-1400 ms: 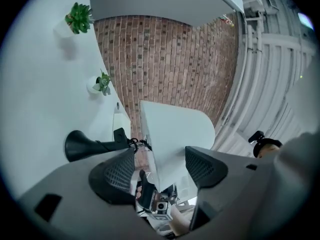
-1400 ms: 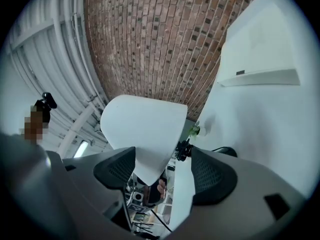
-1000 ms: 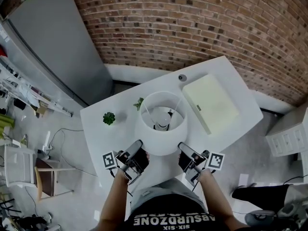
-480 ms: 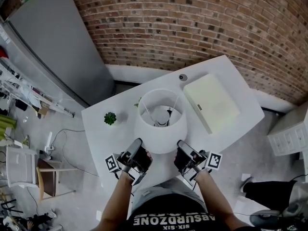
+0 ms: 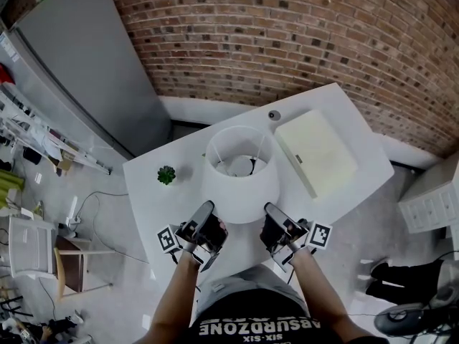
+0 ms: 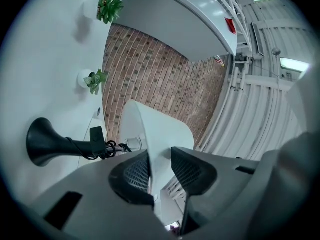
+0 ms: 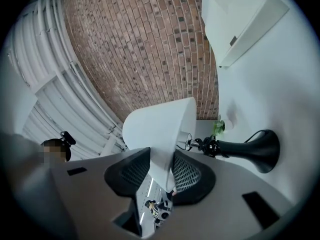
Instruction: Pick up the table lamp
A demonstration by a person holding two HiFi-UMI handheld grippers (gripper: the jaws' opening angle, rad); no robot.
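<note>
The table lamp [image 5: 240, 174] stands around the middle of the white counter [image 5: 358, 181], toward the near edge. From the head view you mostly get its white drum shade [image 5: 240, 192], looking down the open top. Its black trumpet-shaped base [image 6: 42, 141] only shows up in the two gripper views, right by the counter surface, and I can't tell if it's touching. There's a bundle of black cord [image 6: 107, 146] bunched around the stem.

Both grippers are on the shade's near side. The left gripper [image 5: 213, 217] has the shade's thin wall between its fingers [image 6: 132, 174], which are closing, with the pads right against the wall on both sides. Same with the right gripper [image 5: 271, 219]: fingers [image 7: 187, 174] closing with the rim pinched between them.

Around it:
- A flat white box [image 5: 315, 153] lies just beside the shade on the right, not touching.
- A small potted plant [image 5: 166, 174] sits off to the left, well apart.
- A second plant [image 7: 218, 126] peeks out behind the stem.
- A small dark round thing [image 5: 273, 115] sits near the counter's far edge.

A brick wall [image 5: 287, 34] and a grey cabinet [image 5: 79, 63] stand behind the counter.
</note>
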